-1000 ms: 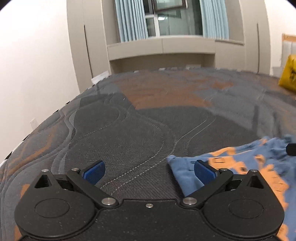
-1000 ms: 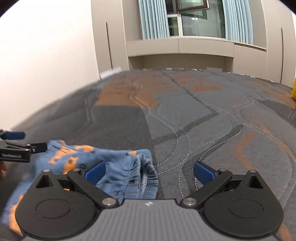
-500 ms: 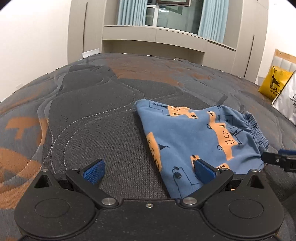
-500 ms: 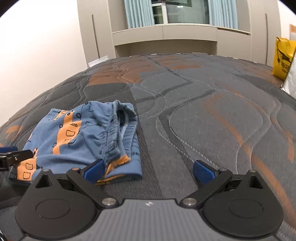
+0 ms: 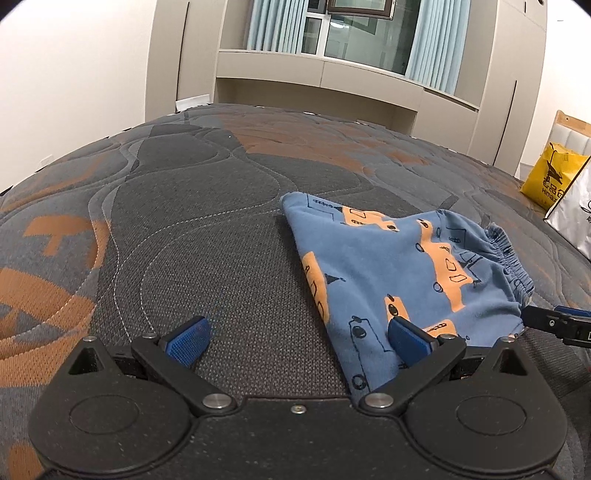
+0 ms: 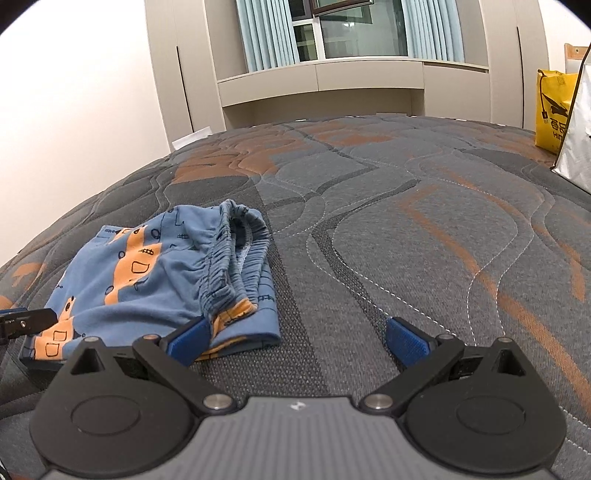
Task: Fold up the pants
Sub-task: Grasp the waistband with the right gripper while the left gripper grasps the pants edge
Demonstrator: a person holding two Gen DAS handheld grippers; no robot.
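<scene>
Small blue pants (image 5: 399,266) with orange prints lie folded on the quilted mattress (image 5: 221,229), elastic waistband to the right. My left gripper (image 5: 297,338) is open just in front of the pants' near left edge, its right pad (image 5: 408,338) over the cloth. In the right wrist view the pants (image 6: 147,273) lie at the left with the waistband (image 6: 236,254) bunched toward the middle. My right gripper (image 6: 297,338) is open, empty, its left pad (image 6: 190,338) beside the pants' near corner. Each gripper's tip shows at the edge of the other view.
A yellow bag (image 5: 550,177) and a silver-white bag (image 6: 578,122) stand at the mattress's right side. Beige cabinets (image 5: 332,74) and a curtained window (image 6: 351,33) lie beyond the far edge. A white wall (image 5: 74,92) runs along the left.
Both grippers have drawn back and risen from the pants, so the whole folded garment now shows lying on the mattress. Both have stayed open.
</scene>
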